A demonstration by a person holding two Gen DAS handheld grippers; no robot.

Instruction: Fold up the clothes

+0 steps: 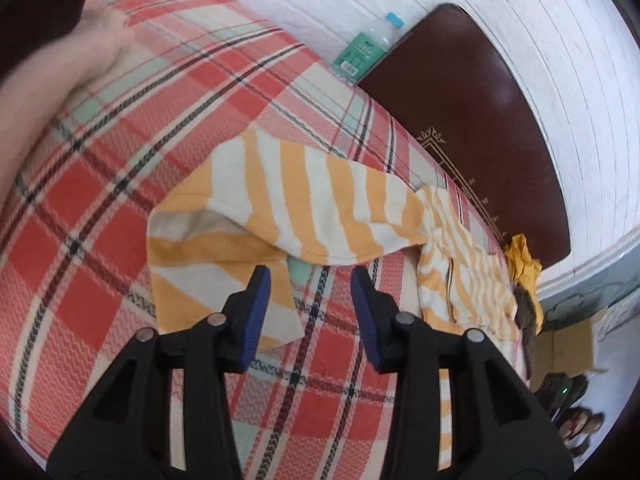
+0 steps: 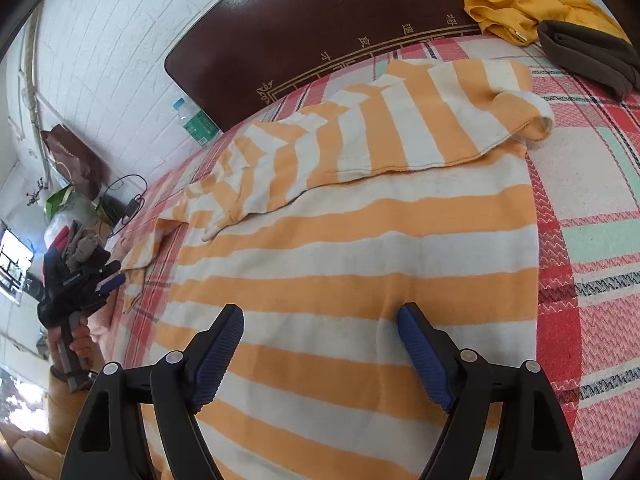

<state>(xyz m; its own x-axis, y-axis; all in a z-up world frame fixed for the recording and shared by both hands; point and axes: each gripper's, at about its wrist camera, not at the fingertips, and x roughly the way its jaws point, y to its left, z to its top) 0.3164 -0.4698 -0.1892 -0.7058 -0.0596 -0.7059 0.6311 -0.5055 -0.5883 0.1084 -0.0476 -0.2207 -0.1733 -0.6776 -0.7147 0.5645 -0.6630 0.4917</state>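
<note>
The orange-and-white striped shirt (image 2: 360, 240) lies spread on the bed's red plaid blanket (image 2: 592, 208), one sleeve folded across its upper part, its far edge near the dark brown headboard (image 2: 320, 24). The right gripper (image 2: 320, 320) hovers over the shirt's body with its jaws spread and nothing between them, while the left gripper (image 1: 310, 280), jaws likewise spread and empty, hangs above the blanket just beside a striped sleeve end (image 1: 224, 280). Past the shirt, a yellow garment (image 2: 520, 8) and a dark folded garment (image 2: 588, 56) sit by the headboard, and a water bottle (image 1: 366, 50) stands against the white wall (image 1: 500, 8).
</note>
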